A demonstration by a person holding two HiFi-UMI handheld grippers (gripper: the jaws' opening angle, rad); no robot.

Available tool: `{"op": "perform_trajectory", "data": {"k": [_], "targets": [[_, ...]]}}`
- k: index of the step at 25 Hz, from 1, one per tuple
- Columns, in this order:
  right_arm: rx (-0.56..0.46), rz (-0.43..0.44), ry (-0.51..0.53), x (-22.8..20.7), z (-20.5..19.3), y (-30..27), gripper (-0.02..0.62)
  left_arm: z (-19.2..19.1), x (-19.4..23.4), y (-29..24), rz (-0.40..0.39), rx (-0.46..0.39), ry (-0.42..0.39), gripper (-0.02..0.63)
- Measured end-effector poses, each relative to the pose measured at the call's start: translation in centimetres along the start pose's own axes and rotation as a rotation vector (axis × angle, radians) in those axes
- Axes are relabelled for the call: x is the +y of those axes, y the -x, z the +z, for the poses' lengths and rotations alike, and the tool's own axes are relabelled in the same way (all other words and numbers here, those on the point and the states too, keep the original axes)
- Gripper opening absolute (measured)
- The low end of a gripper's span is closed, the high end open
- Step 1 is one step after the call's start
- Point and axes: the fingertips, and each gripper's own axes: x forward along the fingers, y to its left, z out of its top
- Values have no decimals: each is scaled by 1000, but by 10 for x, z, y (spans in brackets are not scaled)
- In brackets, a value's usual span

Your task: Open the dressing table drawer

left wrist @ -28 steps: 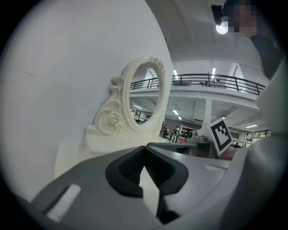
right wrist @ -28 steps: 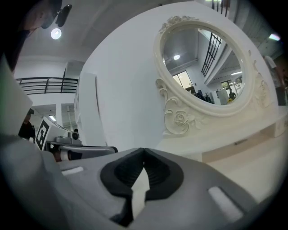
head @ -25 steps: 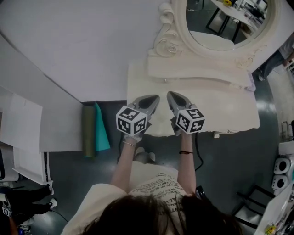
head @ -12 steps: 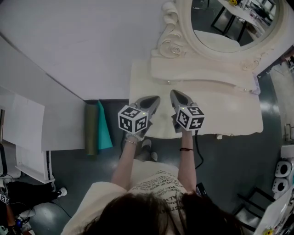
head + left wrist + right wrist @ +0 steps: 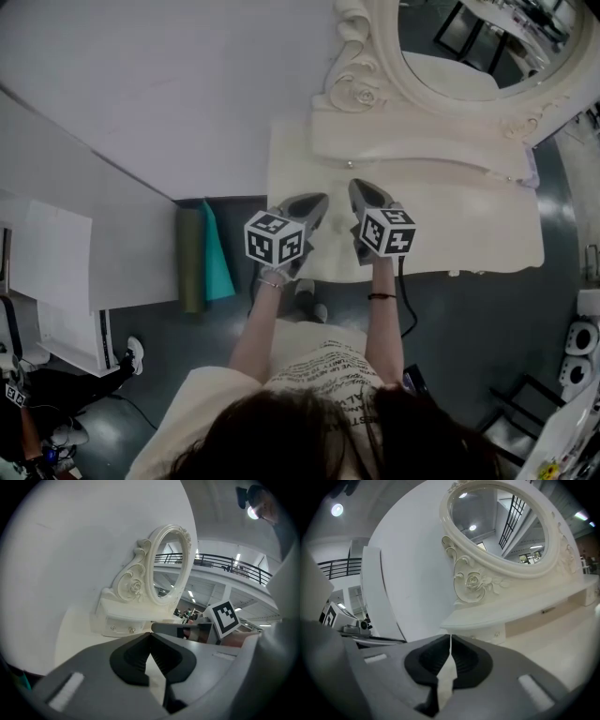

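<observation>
**Q:** Where are the edges, and how much room do I have?

**A:** Head view. Both grippers hover over the left part of the dressing table [image 5: 469, 234], just inside its front edge. The left gripper [image 5: 317, 201] is near the table's left edge. Past that edge, on the dark floor, I see a green roll [image 5: 190, 267] with a teal sheet [image 5: 214, 267] beside it, at the foot of the white wall panel [image 5: 141, 103]. To the right of the right gripper [image 5: 360, 187] the tabletop runs bare to its rounded far end. Ahead, the raised shelf [image 5: 422, 150] under the mirror [image 5: 487, 47] closes off the back.

**Q:** The tongs, and the drawer?

**A:** Left gripper view: the jaw tips meet, with nothing between them. Right gripper view: the same, tips together and empty. The small drawer [image 5: 122, 626], with two knobs, sits at the left end of the shelf, ahead of both grippers and apart from them. Its front looks flush with the shelf, so I read it as closed.

**Q:** What is cut off or unreadable?

**A:** The frame cuts off the mirror's upper part. In the head view the tabletop hides the table's front face, and the person's hair covers the lower edge. I cannot read the print on the shirt [image 5: 323, 370]. The marker cubes [image 5: 275, 237] show only black-and-white square patterns.
</observation>
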Motion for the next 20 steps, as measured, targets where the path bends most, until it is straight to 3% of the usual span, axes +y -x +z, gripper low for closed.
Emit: {"op": "perform_trajectory", "data": {"k": [20], "targets": [[78,-91,-52,-28,-16,-40,49,-9,28,-24,-31,67,19,0]]}}
